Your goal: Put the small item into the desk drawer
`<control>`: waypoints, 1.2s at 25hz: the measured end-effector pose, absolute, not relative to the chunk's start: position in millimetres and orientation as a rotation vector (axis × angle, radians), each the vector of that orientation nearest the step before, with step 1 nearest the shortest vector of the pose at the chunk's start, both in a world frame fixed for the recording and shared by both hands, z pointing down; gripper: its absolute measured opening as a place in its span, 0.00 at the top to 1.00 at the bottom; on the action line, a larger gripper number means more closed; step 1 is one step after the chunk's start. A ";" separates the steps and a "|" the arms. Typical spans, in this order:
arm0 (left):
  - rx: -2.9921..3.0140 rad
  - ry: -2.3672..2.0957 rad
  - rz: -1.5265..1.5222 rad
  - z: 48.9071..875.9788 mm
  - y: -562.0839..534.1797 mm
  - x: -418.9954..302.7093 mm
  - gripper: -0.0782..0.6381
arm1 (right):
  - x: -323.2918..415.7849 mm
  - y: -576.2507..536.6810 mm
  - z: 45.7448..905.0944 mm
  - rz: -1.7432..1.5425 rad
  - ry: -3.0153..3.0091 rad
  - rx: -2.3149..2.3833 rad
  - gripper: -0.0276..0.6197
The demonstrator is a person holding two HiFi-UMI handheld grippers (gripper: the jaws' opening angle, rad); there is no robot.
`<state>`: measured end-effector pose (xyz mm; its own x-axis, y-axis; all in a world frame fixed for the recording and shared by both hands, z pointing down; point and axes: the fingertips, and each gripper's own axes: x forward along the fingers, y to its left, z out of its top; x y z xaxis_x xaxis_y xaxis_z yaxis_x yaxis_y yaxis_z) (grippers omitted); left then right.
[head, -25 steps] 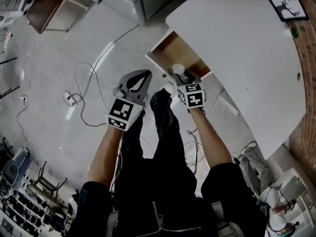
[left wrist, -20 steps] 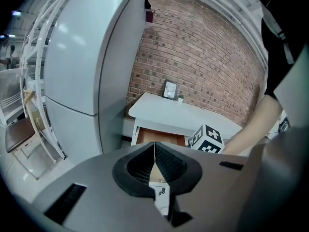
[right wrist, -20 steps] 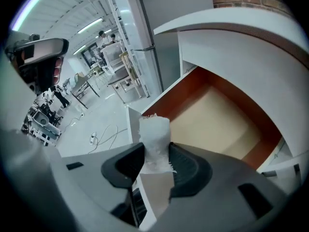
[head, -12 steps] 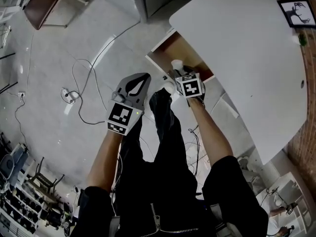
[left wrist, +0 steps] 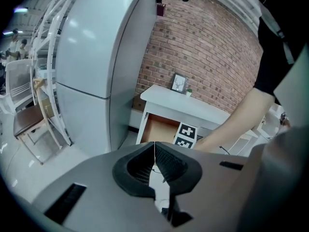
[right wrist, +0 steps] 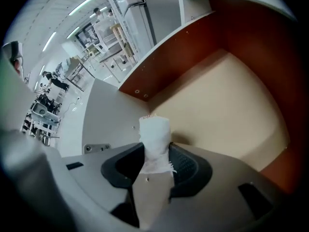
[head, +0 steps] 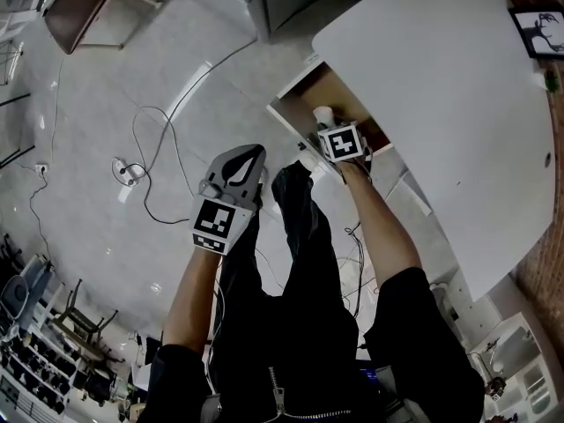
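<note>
Over the open drawer (right wrist: 227, 100), upper centre of the head view — your right hand-held gripper (right wrist: 155, 166) pinches the small white roll (right wrist: 154, 137), long axis along the jaws, drawer floor just beyond; your left hand-held gripper (left wrist: 155, 163) is pressed together, empty.

White desk (head: 441, 86), top surface level: a framed picture (head: 539, 32) stands at its far corner by the brick wall, with a small green item (left wrist: 189, 92) just beside the frame, too small to identify. One drawer (head: 308, 95) under the desk's front edge is pulled out; it has a white front, red-brown side walls and a pale tan bottom panel (right wrist: 227, 100). Pale glossy floor (head: 97, 86): a thin white cable (head: 159, 139) lies in loose loops well apart from the desk, running to a small plug block (head: 128, 173).
</note>
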<state>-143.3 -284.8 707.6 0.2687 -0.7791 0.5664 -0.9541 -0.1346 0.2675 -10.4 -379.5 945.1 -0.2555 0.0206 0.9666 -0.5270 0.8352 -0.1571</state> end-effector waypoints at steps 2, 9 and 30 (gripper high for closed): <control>1.948 -1.561 0.392 709.2 -282.6 -145.0 0.86 | -7.5 -380.3 951.3 0.523 -1.739 0.370 0.71; 1.937 -1.550 0.411 714.5 -278.5 -150.4 0.86 | 0.0 -378.4 972.9 0.537 -1.679 0.354 0.71; 1.960 -1.531 0.414 699.6 -273.1 -158.1 0.86 | -6.6 -386.6 935.6 0.539 -1.799 0.477 0.69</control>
